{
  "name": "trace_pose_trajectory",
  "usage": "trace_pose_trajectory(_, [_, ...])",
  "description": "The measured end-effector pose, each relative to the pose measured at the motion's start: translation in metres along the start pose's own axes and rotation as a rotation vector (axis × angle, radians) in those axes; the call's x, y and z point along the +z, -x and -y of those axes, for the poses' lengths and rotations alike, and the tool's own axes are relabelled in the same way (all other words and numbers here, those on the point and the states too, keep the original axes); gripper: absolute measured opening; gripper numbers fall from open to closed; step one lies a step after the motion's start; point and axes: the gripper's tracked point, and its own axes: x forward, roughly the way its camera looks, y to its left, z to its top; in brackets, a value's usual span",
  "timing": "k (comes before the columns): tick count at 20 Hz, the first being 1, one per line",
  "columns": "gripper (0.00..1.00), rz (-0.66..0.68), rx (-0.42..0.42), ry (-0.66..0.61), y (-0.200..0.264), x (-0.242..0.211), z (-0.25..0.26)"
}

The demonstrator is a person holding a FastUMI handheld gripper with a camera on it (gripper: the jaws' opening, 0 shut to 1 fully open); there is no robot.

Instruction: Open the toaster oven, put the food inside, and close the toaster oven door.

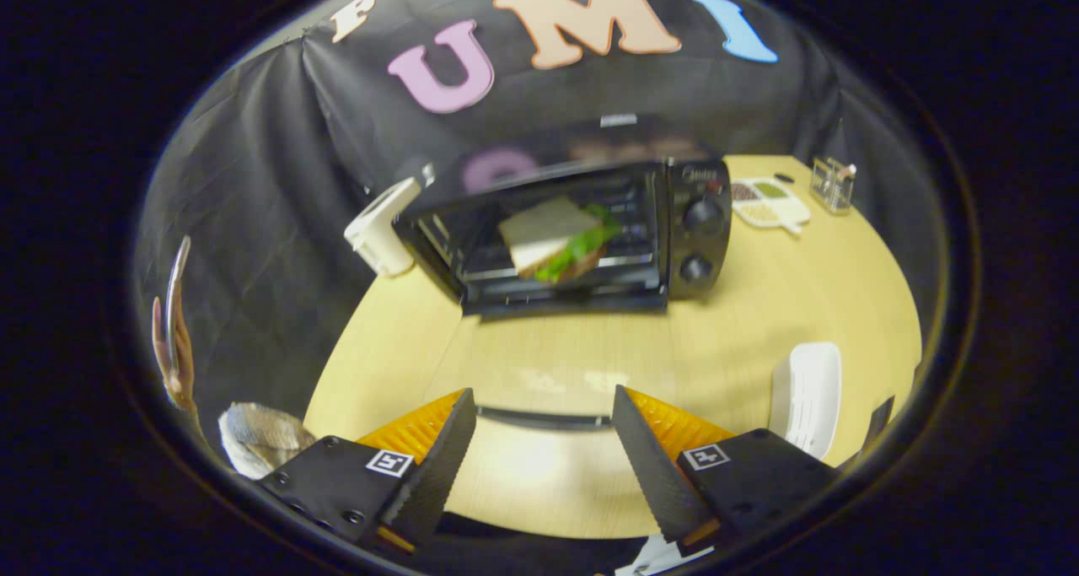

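The tool (544, 416) hovers above the near edge of the counter (590, 348), its two wedge-shaped fingers (438, 458) spread wide with nothing between them. Their inner faces are ridged like fine teeth, and each carries a small square printed marker on its flat block-like base. Between the fingertips a thin dark curved bar (544, 419) lies across the pale surface.

The counter is a round top of light yellow wood grain, smooth enough to throw soft glare just ahead of the fingers. To the right of the right finger sits a white rectangular dish (809, 395) with rounded corners and a ribbed inner face. To the left, off the counter's edge, there is a crumpled piece of silvery foil (261, 437).

Beyond the fingers, near the middle of the counter, stands the toaster oven (573, 230), a boxy black appliance with a glossy top and two round knobs stacked on its right panel. Behind its front opening, on the wire rack, rests the sandwich (560, 239): a flat pale slice of bread on top with ruffled green lettuce spilling out at the right side. Whether the glass door is fully shut cannot be told.

A white blocky plastic object (381, 226) leans just beside the oven's left side. Farther right, a white divided tray (771, 203) holds brown, green and pale fillings, and a small clear square container (832, 184) stands beyond it.
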Motion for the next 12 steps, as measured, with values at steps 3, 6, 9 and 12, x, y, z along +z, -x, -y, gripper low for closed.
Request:
trace_pose_trajectory(3, [1.0,-0.089,-0.01,-0.014,-0.015,-0.032,0.012])
trace_pose_trajectory(6, [1.0,-0.124,-0.029,-0.017,-0.034,-0.047,0.025])
trace_pose_trajectory(9, [1.0,-0.13,-0.026,0.0,-0.048,-0.051,0.033])
trace_pose_trajectory(12, [0.99,-0.127,-0.031,0.031,-0.057,-0.049,0.043])
